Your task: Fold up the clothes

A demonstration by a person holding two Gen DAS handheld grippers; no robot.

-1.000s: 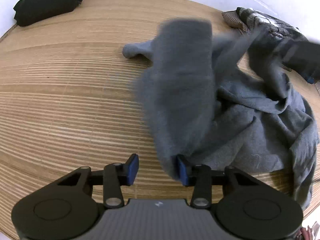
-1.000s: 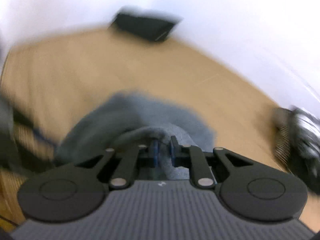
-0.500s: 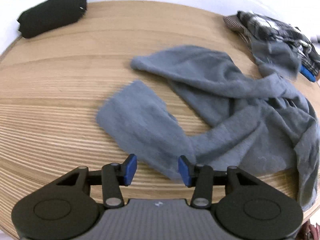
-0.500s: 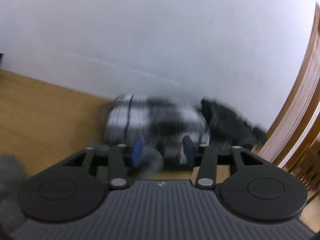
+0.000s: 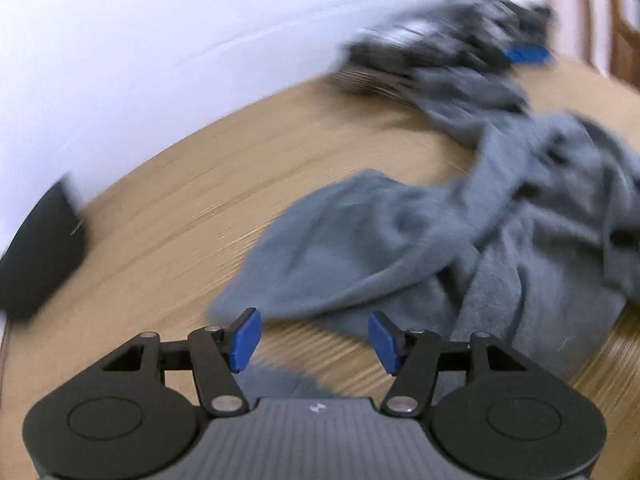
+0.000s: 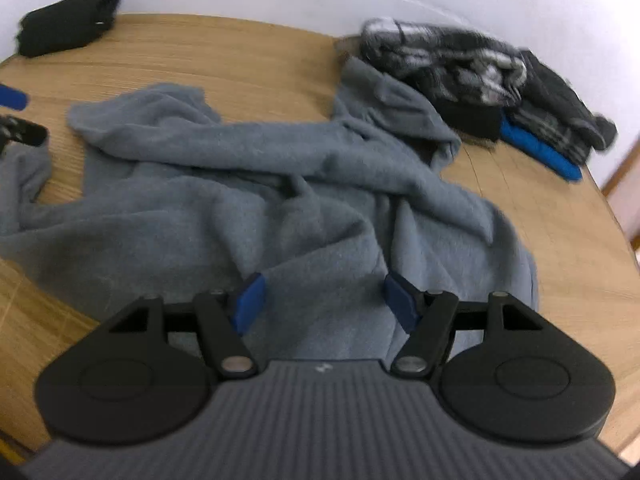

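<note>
A grey fleece garment (image 6: 248, 184) lies crumpled on the wooden table (image 6: 224, 52), with one sleeve stretched across its top. It also shows in the left wrist view (image 5: 440, 248), spreading right from the middle. My left gripper (image 5: 314, 340) is open and empty, low over the table at the garment's near left edge. My right gripper (image 6: 326, 304) is open and empty, just above the garment's near part. The left gripper's blue pad shows at the far left of the right wrist view (image 6: 12, 100).
A folded black garment (image 6: 72, 20) lies at the table's far left corner; it also shows in the left wrist view (image 5: 44, 248). A pile of checked, black and blue clothes (image 6: 480, 80) sits at the far right. A white wall stands behind the table.
The grey garment was swung through the air and dropped flat on the table. My right gripper let go of it and opened. Both grippers swung round to face it.
</note>
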